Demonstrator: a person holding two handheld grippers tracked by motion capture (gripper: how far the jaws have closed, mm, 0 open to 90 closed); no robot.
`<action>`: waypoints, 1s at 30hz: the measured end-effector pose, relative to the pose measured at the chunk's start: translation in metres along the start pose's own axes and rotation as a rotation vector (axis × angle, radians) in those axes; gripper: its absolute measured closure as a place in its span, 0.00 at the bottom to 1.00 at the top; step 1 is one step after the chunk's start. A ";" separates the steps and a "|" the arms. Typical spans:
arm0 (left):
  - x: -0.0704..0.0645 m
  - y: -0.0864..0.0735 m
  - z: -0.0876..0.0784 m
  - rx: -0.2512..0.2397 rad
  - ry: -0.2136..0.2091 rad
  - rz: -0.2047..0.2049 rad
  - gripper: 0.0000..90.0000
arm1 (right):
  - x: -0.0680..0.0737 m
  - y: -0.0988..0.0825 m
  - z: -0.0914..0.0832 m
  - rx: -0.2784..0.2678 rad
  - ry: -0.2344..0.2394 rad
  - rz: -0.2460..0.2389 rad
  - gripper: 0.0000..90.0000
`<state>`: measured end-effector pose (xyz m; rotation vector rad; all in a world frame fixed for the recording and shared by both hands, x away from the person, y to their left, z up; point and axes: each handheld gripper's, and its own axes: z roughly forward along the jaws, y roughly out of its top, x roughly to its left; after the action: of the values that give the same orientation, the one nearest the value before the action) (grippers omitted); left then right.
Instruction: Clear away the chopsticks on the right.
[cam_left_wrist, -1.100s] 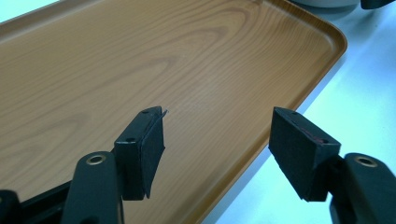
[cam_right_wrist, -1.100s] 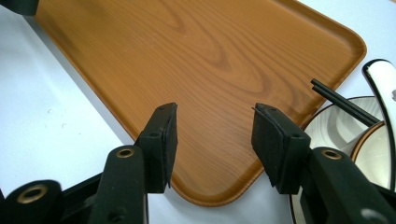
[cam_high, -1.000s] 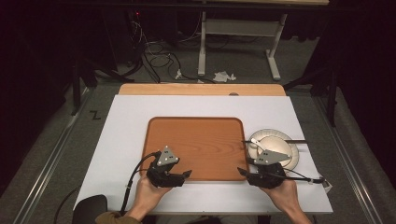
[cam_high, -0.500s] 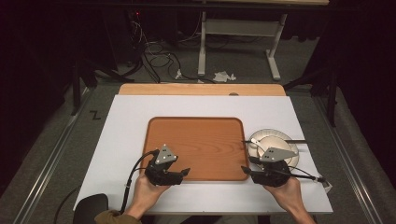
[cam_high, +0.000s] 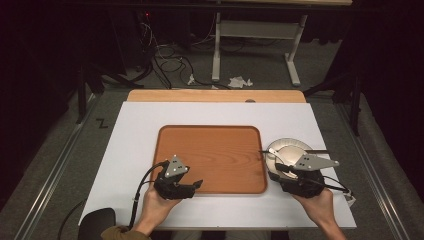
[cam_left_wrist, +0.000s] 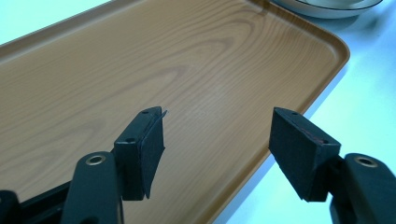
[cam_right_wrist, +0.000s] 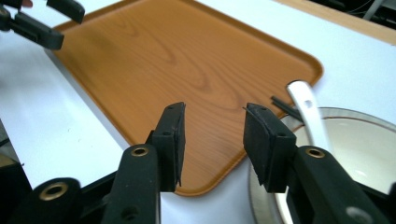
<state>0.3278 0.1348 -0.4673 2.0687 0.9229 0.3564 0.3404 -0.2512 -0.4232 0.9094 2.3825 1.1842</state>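
A brown wooden tray (cam_high: 210, 150) lies in the middle of the white table. My left gripper (cam_high: 196, 184) hovers over the tray's near left edge, and in the left gripper view it (cam_left_wrist: 215, 126) stands open with nothing between the jaws. My right gripper (cam_high: 276, 169) hangs over the tray's near right corner, beside a white plate (cam_high: 292, 146). Its jaws (cam_right_wrist: 212, 112) have just been closing, and they stand apart with nothing between them. A white spoon (cam_right_wrist: 308, 109) and dark chopsticks (cam_right_wrist: 281, 104) rest on the plate (cam_right_wrist: 369, 140).
The plate's rim (cam_left_wrist: 327, 8) peeks in past the tray's far corner in the left gripper view. A bare wooden strip (cam_high: 215, 96) runs along the table's far edge. Cables and a desk frame (cam_high: 255, 45) sit on the floor beyond.
The right gripper has shifted a little to the right and lifted slightly, and its jaws have narrowed. The left gripper has stayed put.
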 end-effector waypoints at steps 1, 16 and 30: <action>0.000 0.000 0.000 -0.004 0.000 -0.002 0.39 | -0.002 0.001 -0.002 0.000 -0.007 0.001 0.68; 0.000 0.000 -0.002 -0.008 0.005 -0.001 0.39 | -0.054 0.015 -0.027 0.064 -0.144 -0.001 0.77; 0.001 -0.001 -0.001 -0.001 0.013 -0.006 0.39 | -0.119 0.011 -0.021 0.185 -0.251 0.077 0.81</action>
<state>0.3273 0.1360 -0.4675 2.0647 0.9359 0.3674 0.4215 -0.3383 -0.4010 1.1444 2.2957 0.8274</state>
